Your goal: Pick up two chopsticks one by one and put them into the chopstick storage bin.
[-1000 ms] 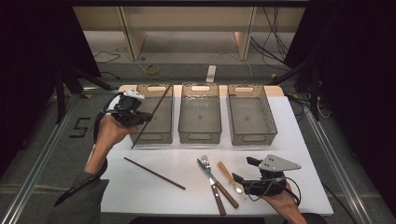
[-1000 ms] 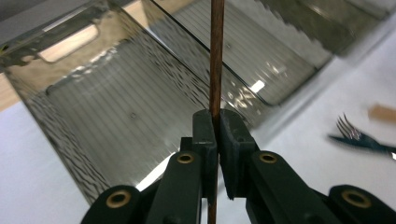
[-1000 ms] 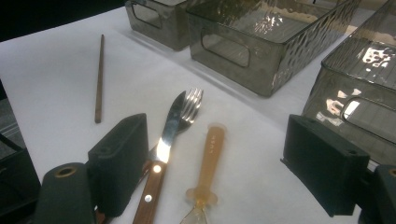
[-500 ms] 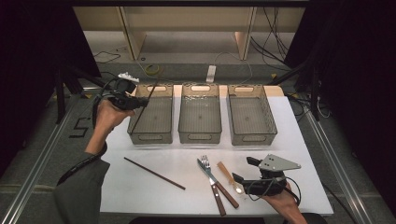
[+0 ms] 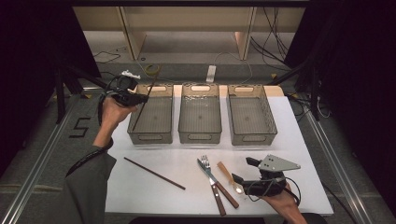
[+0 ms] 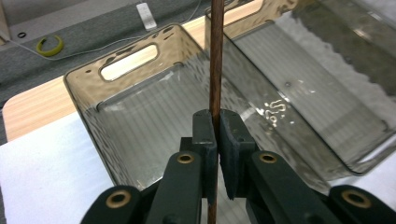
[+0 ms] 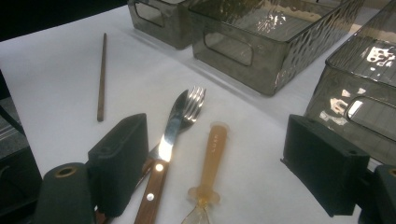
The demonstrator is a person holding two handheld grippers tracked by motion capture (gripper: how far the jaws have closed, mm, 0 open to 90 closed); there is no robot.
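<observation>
The white table (image 5: 140,196) carries three smoked plastic bins in a row: the left bin (image 5: 152,135), the middle bin (image 5: 200,137) and the right bin (image 5: 252,137).

The left gripper (image 5: 135,99), held in the person's left hand (image 5: 112,114), hangs over the far left corner of the left bin. Its jaws are clenched on a brown chopstick (image 6: 215,60), which slants down into that bin in the high view. The left gripper view confirms the grip: both black pads press the stick from either side, and the stick runs straight up between them, with the bin's handle slot (image 6: 128,61) beyond.

The right gripper (image 5: 243,170) rests low at the near right of the table, jaws spread wide and holding nothing. The right gripper view shows a knife (image 7: 161,158) and a fork (image 7: 192,105) lying crossed between those jaws, with an amber-handled spoon (image 7: 210,158) just beside them; none is visibly gripped.

A second chopstick (image 5: 154,173) lies flat on the table, near the left bin's front and well apart from the cutlery.
</observation>
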